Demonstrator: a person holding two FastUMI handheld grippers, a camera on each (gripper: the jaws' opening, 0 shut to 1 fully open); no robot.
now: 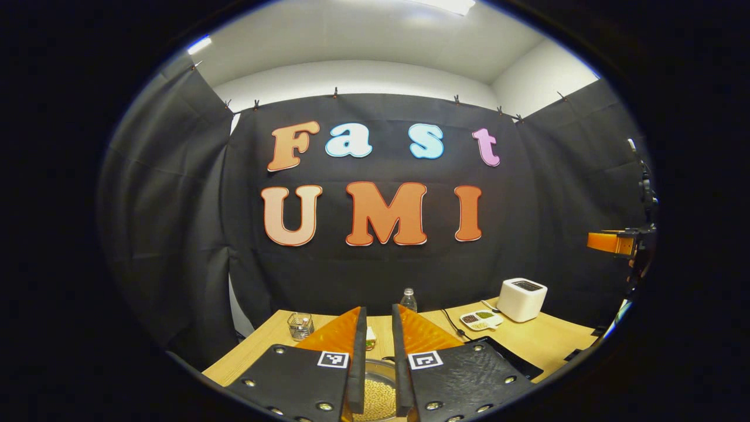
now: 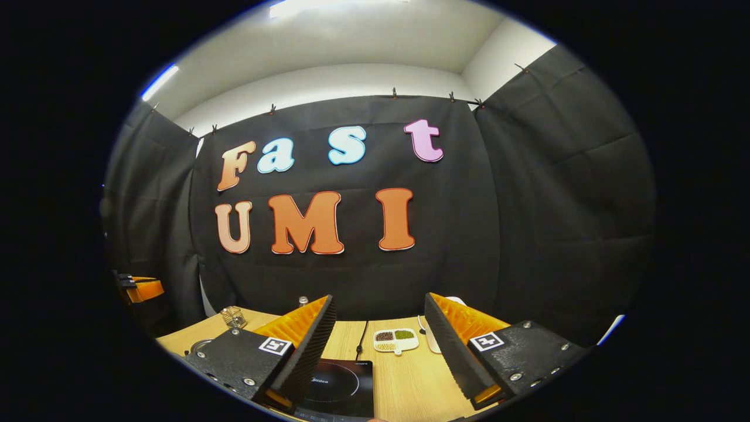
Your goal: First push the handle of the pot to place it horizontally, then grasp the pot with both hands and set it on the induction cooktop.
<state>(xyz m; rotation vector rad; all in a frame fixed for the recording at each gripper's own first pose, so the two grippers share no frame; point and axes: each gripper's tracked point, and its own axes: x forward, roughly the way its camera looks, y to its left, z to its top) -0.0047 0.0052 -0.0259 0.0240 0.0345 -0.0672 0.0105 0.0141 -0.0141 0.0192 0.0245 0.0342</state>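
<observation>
Right, pot [image 1: 375, 394] sits directly below my left gripper [image 1: 379, 351], showing between its narrow jaws, nothing held. Right gripper [image 2: 375, 346] is wide, over the cooktop [image 2: 340, 388]. Handle hidden; axis unknown.

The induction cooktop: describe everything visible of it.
The induction cooktop is a flat black glass slab lying on the wooden table, with a faint ring marking on top and nothing on it. A black cable runs from its far edge toward the wall. The right claw hangs open above it, its left finger overlapping one corner.
</observation>
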